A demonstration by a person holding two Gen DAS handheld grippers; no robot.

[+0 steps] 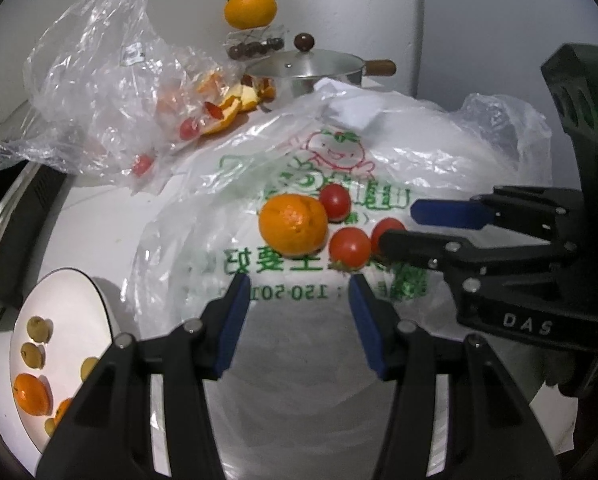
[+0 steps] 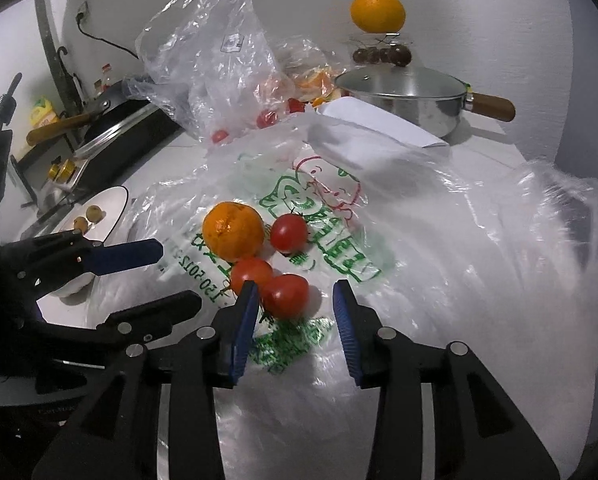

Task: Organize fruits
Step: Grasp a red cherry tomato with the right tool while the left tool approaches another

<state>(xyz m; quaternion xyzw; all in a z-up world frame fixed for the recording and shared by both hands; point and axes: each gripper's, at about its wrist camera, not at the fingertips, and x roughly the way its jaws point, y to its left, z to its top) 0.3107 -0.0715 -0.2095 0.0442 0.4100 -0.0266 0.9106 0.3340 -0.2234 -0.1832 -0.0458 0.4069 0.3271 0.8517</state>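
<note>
Plate (image 1: 99,300) at the surface's left edge already carries two oranges and several small yellow-green fruits. Mid-surface, on the printed bag (image 1: 299,160), an orange (image 1: 293,221) and three tomatoes (image 1: 349,246) wait. Your left tool (image 1: 297,294) stands apart, empty. Your right tool (image 2: 295,304) stands part-open around the nearest tomato (image 2: 285,296), not gripping. More tomatoes remain in the clear bag (image 1: 99,92).

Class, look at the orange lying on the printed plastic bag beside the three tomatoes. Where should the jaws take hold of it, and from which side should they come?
Grip the orange across its widest middle, coming down from above and from its bare left side in the left wrist view. It is round with no handle, and the tomatoes crowd its right, so one jaw goes on the near face, the other on the far.
</note>
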